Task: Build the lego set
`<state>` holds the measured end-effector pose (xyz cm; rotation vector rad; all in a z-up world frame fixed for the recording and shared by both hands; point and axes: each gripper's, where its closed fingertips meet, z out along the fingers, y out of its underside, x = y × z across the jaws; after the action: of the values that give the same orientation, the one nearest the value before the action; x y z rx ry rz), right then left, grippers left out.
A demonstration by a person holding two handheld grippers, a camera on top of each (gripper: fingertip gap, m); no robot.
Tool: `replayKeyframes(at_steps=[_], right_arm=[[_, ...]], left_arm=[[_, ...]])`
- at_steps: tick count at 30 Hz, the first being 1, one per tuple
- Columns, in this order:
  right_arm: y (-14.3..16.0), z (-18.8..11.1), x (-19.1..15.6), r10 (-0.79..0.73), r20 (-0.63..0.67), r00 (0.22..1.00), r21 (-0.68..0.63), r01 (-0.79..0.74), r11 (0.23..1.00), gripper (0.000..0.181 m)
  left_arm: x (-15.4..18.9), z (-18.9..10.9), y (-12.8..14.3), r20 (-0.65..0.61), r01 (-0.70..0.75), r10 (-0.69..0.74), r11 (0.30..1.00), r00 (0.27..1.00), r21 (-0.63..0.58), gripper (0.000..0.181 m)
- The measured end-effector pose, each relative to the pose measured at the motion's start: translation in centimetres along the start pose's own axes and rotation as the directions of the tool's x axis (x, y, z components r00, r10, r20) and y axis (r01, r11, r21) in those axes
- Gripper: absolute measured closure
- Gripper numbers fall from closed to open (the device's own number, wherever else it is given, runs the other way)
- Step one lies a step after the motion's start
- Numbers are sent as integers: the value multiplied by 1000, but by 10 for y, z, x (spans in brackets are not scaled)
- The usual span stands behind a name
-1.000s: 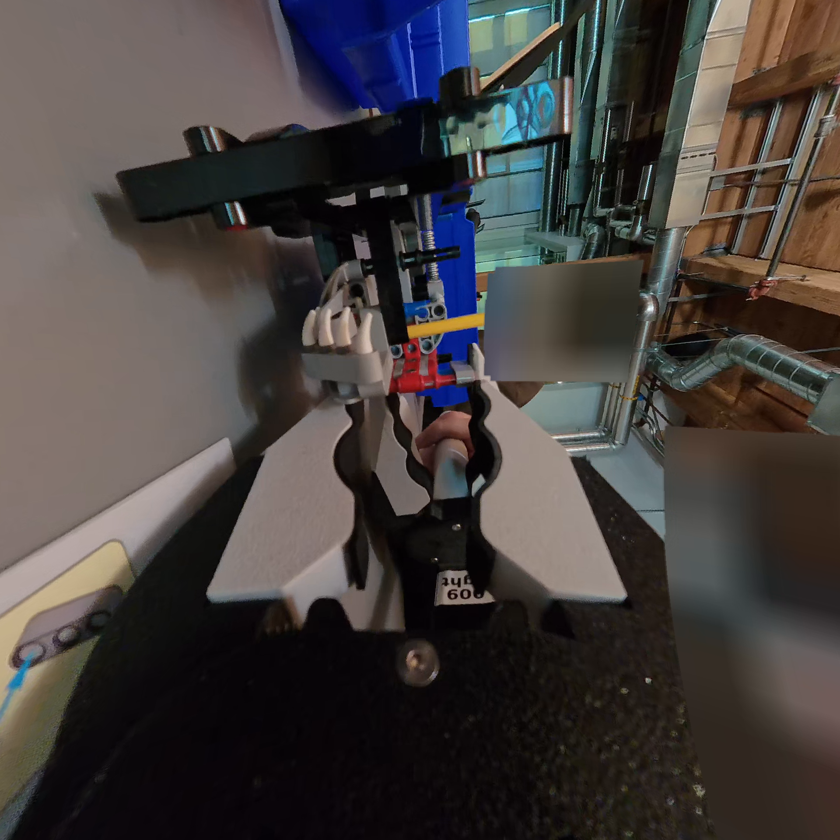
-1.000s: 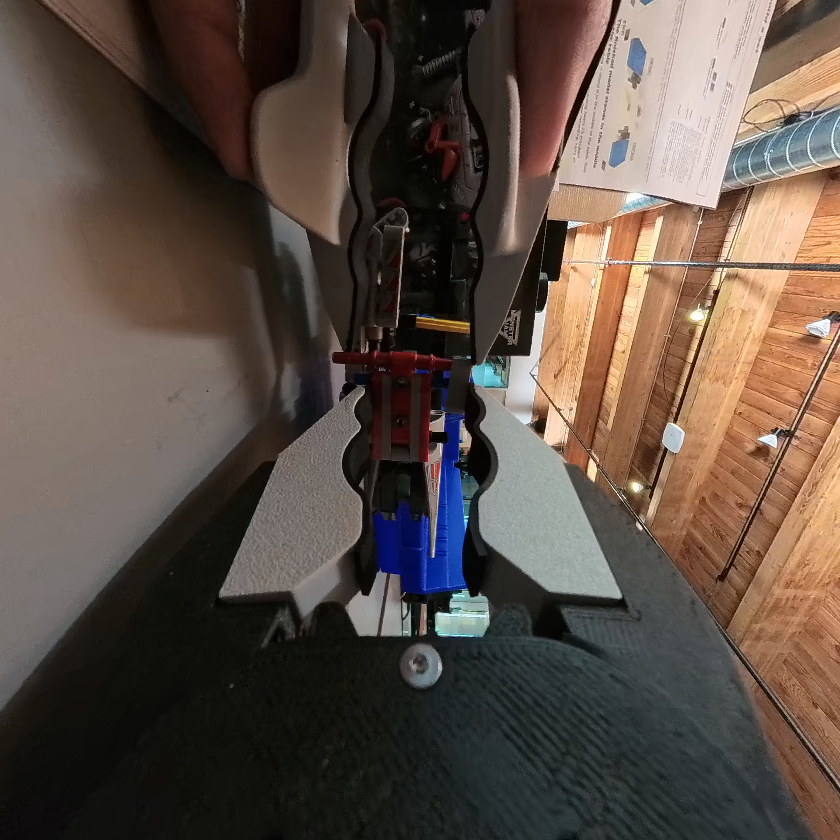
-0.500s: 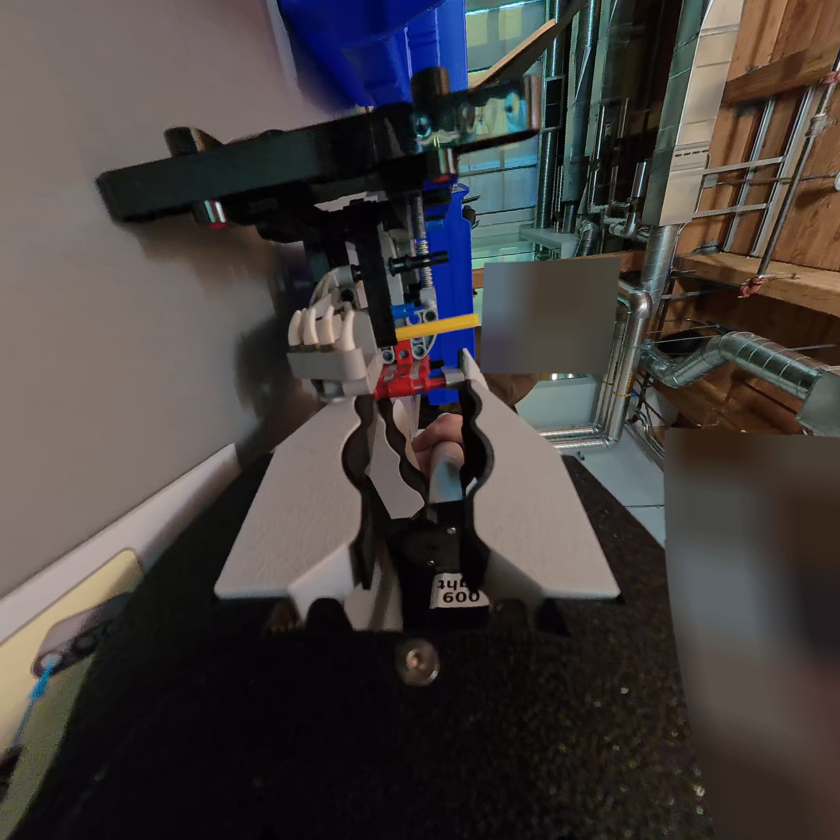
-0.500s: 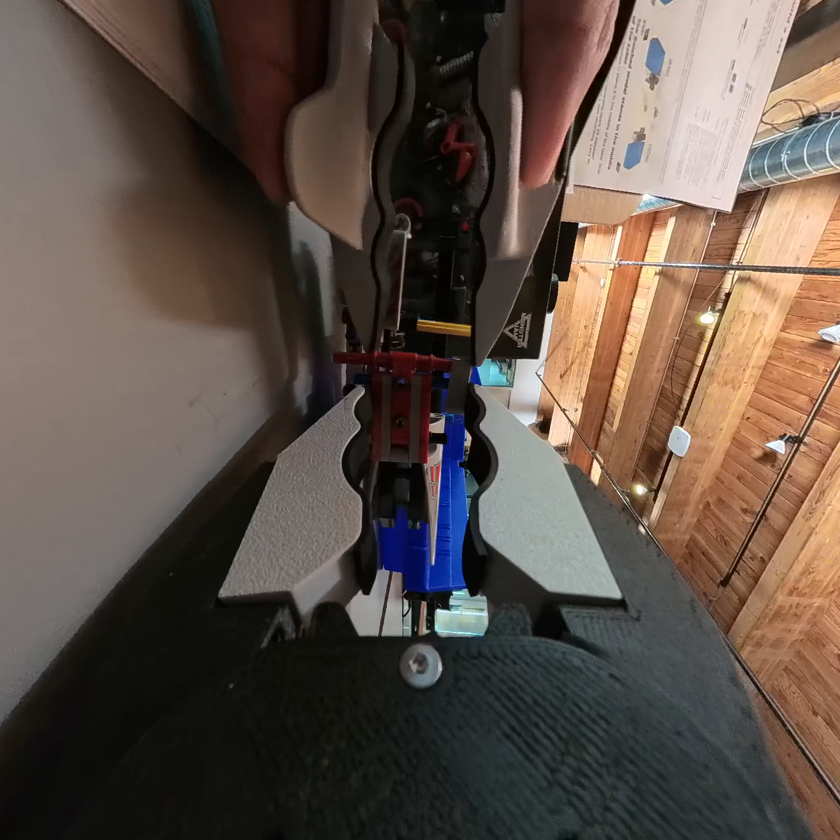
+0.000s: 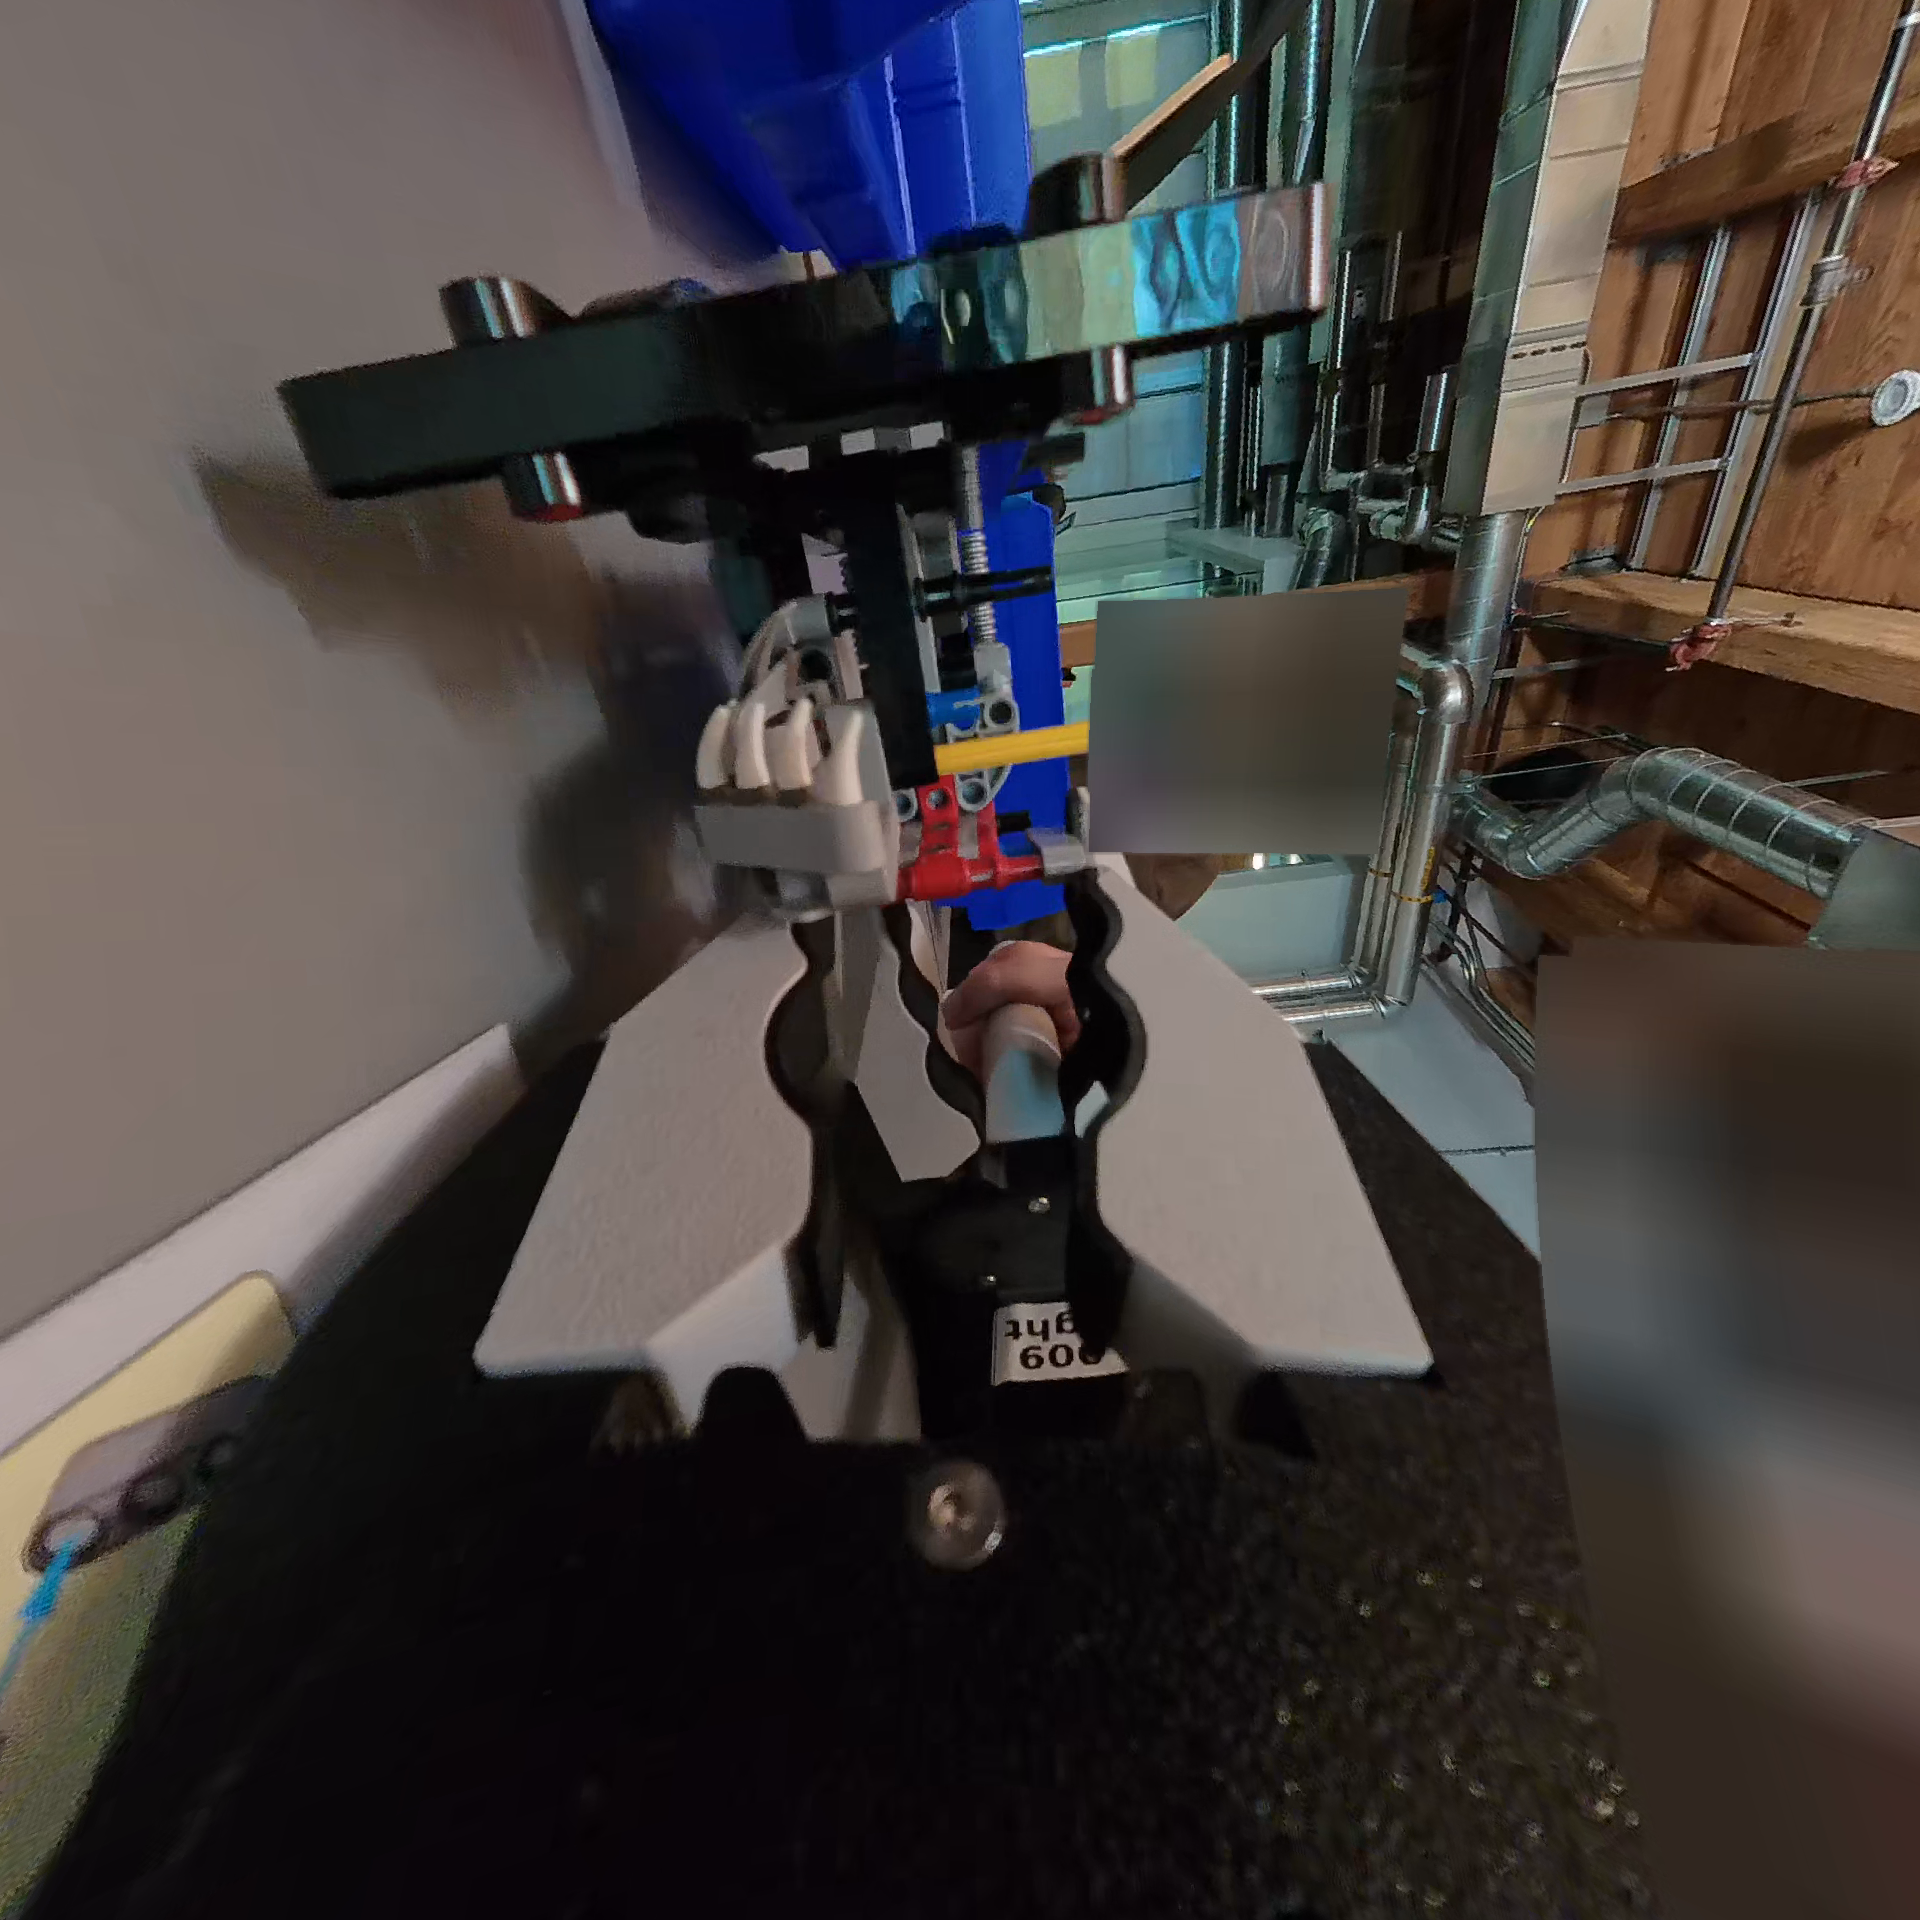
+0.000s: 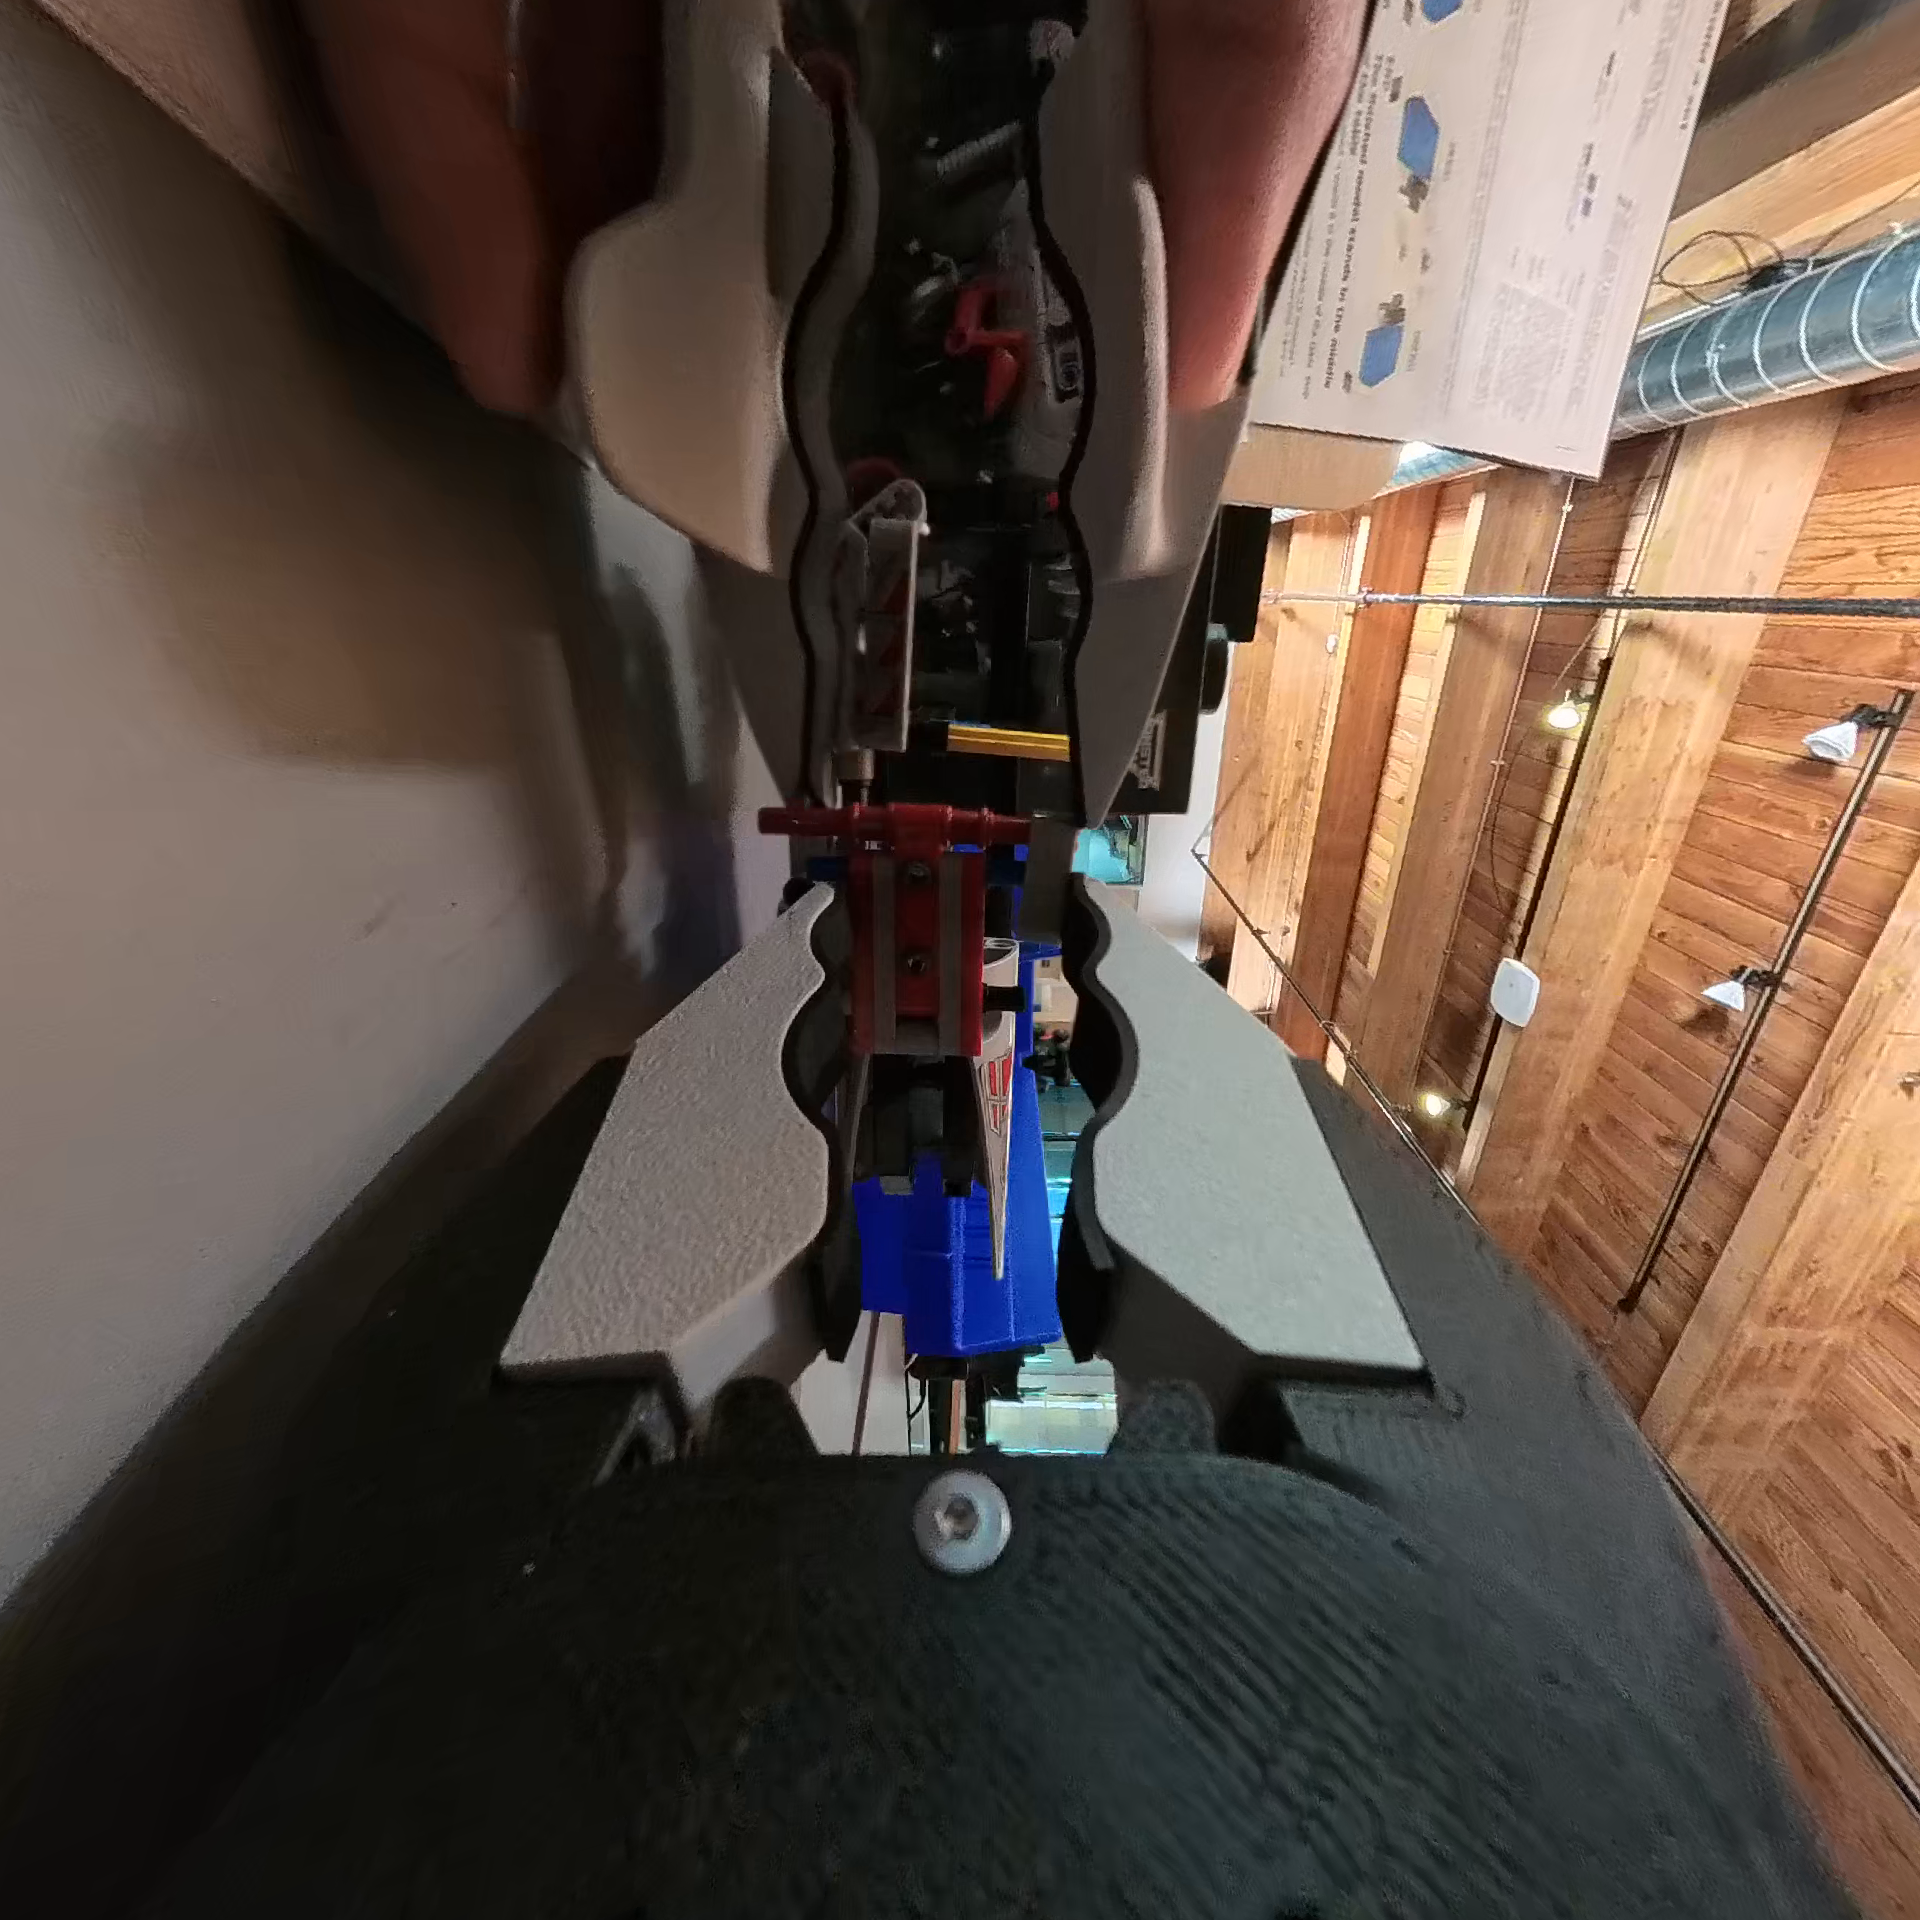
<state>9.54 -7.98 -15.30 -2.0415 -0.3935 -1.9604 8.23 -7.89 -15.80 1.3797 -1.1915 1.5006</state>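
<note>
The lego model (image 5: pixel 883 727) is a black frame with a grey toothed bucket (image 5: pixel 790 800), red parts and a yellow axle. It is held in the air between my two grippers, which face each other. My left gripper (image 5: pixel 956 904) is closed on the model's lower end, at the red and grey pieces. My right gripper (image 6: pixel 951 914) is closed on the red block (image 6: pixel 914 956) from the opposite side. In the right wrist view the left gripper's fingers (image 6: pixel 675 312) come in from the top. The right gripper's black body (image 5: pixel 997 1247) shows between the left fingers.
The grey table surface (image 5: pixel 208 520) runs along the left of both views. A blue bin (image 5: pixel 831 125) stands behind the model. An instruction sheet (image 5: pixel 114 1403) lies at the lower left. A hand (image 6: pixel 436 208) holds the left gripper. A printed poster (image 6: pixel 1507 208) hangs at the upper right.
Both grippers stay closed on the model. The held model and the views have rocked slightly sideways and back against the background; the left view is now blurred.
</note>
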Motion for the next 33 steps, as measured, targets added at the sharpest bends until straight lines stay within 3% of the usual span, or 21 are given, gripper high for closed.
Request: replayKeyframes(at_steps=[3, 6, 8, 16, 33], right_arm=[[2, -1, 4, 27, -19, 999, -9, -27, 1000, 141], [2, -2, 3, 13, -23, 1000, -17, -14, 1000, 142], [3, -1, 0, 21, -7, 1000, -21, -21, 1000, 141], [-5, -7, -3, -11, -15, 1000, -9, 11, 1000, 141], [-8, -12, -11, -47, 3, 999, -5, 47, 999, 142]], left_arm=[[-5, 0, 1, 20, 14, -14, 1000, 1000, 3, 140], [7, 1, 4, -49, -23, 22, 999, 999, -22, 118], [8, 1, 4, -48, -37, 36, 999, 998, -21, 114], [-1, -1, 1, -1, -8, 8, 1000, 1000, -5, 132], [-3, -1, -1, -27, 78, -77, 997, 997, 11, 138]])
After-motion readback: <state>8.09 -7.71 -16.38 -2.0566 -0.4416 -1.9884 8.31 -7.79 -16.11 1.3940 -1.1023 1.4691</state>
